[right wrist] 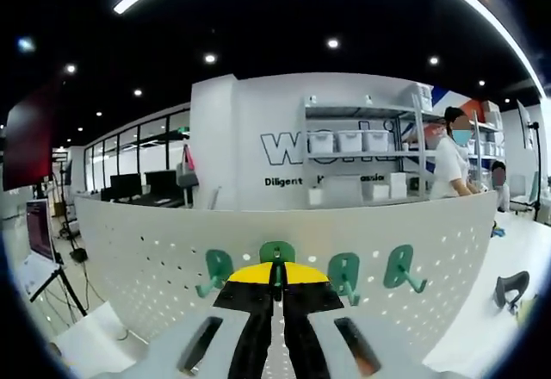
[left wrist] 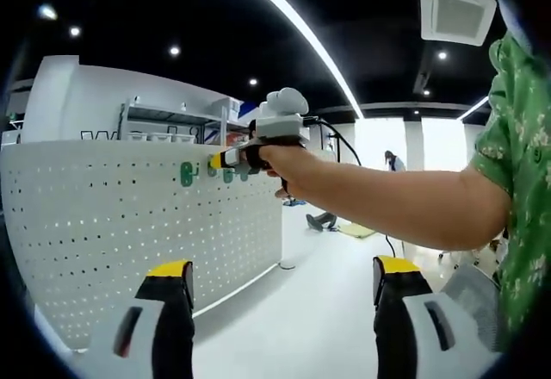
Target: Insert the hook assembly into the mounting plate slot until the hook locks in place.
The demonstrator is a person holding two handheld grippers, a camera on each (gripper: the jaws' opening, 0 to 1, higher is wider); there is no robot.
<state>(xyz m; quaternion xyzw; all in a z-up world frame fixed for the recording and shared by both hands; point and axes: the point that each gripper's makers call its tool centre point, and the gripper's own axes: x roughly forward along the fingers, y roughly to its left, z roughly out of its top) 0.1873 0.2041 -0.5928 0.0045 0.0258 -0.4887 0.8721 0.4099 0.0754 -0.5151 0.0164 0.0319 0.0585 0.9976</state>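
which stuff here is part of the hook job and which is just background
Job: green hooks, white pegboard, right gripper closed on a hook, left gripper.
Background: shelf with bins, black hook on the table, monitors.

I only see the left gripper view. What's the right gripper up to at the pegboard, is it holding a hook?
Observer: Yes. In the right gripper view, the right gripper has its jaws shut on a green hook at the pegboard.
Operator: Any others beside it?
Observer: Three more hooks sit on the pegboard in the same row: one to its left and two to its right.
Operator: Anyone behind the pegboard?
Observer: A person in a white top stands behind it, by the shelf.
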